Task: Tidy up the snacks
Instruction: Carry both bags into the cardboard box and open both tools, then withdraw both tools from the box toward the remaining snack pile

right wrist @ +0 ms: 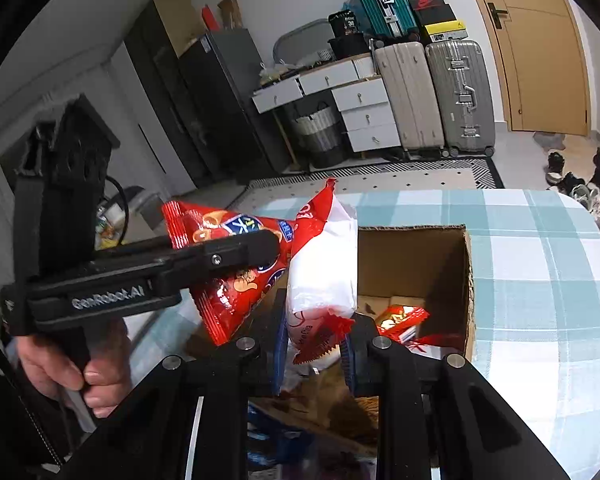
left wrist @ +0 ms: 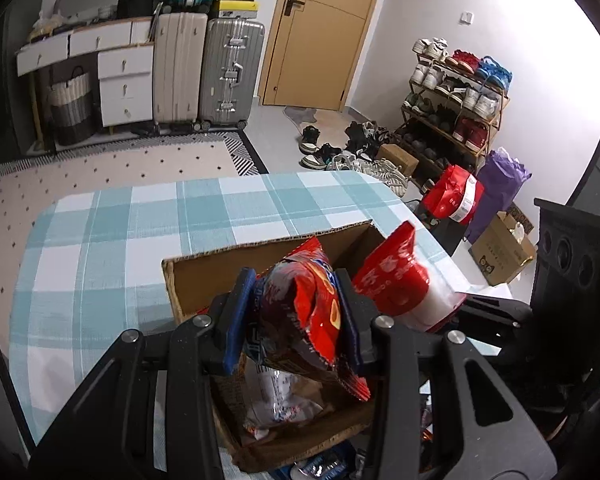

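My left gripper is shut on a red snack bag printed with ring shapes, held above an open cardboard box on the checked tablecloth. My right gripper is shut on the lower end of a red-and-white snack bag, which stands up over the same cardboard box. In the right wrist view the left gripper comes in from the left with its red ring-snack bag, a hand on its handle. Other packets lie inside the box. The red-and-white bag also shows right of my left fingers.
The table has a blue-and-white checked cloth. Beyond it are a dotted rug, suitcases, white drawers, a door, a shoe rack and loose shoes. More cartons and bags stand on the floor at right.
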Demonstrator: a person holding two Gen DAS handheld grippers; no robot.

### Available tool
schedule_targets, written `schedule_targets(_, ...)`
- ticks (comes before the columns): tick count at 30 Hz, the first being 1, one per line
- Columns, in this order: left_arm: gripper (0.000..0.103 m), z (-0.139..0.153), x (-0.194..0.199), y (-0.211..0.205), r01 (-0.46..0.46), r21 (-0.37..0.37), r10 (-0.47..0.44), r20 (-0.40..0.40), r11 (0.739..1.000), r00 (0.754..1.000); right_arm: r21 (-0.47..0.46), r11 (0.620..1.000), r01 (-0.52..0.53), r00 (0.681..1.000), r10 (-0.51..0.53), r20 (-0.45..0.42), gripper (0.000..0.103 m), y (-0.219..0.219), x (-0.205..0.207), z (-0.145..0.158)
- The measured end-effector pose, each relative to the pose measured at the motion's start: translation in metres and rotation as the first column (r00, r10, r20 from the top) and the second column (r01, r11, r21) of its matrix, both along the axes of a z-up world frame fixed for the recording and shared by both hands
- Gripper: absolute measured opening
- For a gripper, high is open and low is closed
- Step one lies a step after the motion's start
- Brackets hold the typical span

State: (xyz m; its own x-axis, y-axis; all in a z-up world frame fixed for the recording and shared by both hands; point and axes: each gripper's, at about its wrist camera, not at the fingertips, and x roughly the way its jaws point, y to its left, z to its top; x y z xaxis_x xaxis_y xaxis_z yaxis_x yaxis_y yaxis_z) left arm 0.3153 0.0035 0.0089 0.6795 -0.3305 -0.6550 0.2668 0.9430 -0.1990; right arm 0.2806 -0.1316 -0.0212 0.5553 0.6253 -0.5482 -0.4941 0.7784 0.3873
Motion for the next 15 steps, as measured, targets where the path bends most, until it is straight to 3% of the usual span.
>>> schedule_targets(3, 0.037, -0.004, 0.005, -0.006, 0.019, 0.019, -0.019, -0.005, 1.0, 1.0, -0.032, 0.999, 0.007, 1.0, -0.007, 0.01, 0.022, 0.001, 0.001, -0.006)
schedule_targets(5, 0.045, -0.004, 0.006, -0.007, 0.011, 0.027, -0.011, 0.003, 1.0, 1.0, -0.06, 0.998, 0.028, 0.999, -0.027, 0.019, 0.03, 0.001, 0.001, -0.008)
schedule_targets(6, 0.058, -0.004, 0.006, -0.006, 0.009, 0.025, -0.009, 0.006, 1.0, 1.0, -0.074, 0.997, 0.035, 0.999, -0.033, 0.024, 0.037, 0.0, 0.001, -0.009)
schedule_targets(7, 0.07, -0.005, 0.005, -0.005, -0.002, 0.024, 0.002, 0.011, 1.0, 1.0, -0.09, 0.995, 0.042, 0.999, -0.04, 0.031, 0.051, -0.001, 0.0, -0.01)
schedule_targets(8, 0.072, -0.004, 0.003, -0.003, -0.009, 0.023, 0.009, 0.017, 1.0, 1.0, -0.096, 0.994, 0.051, 0.998, -0.047, 0.046, 0.055, -0.003, -0.002, -0.009)
schedule_targets(15, 0.072, 0.0, -0.009, 0.003, -0.04, 0.036, 0.04, 0.023, 0.999, 0.999, -0.079, 0.995, 0.066, 0.996, -0.061, 0.062, 0.056, -0.016, -0.012, -0.004)
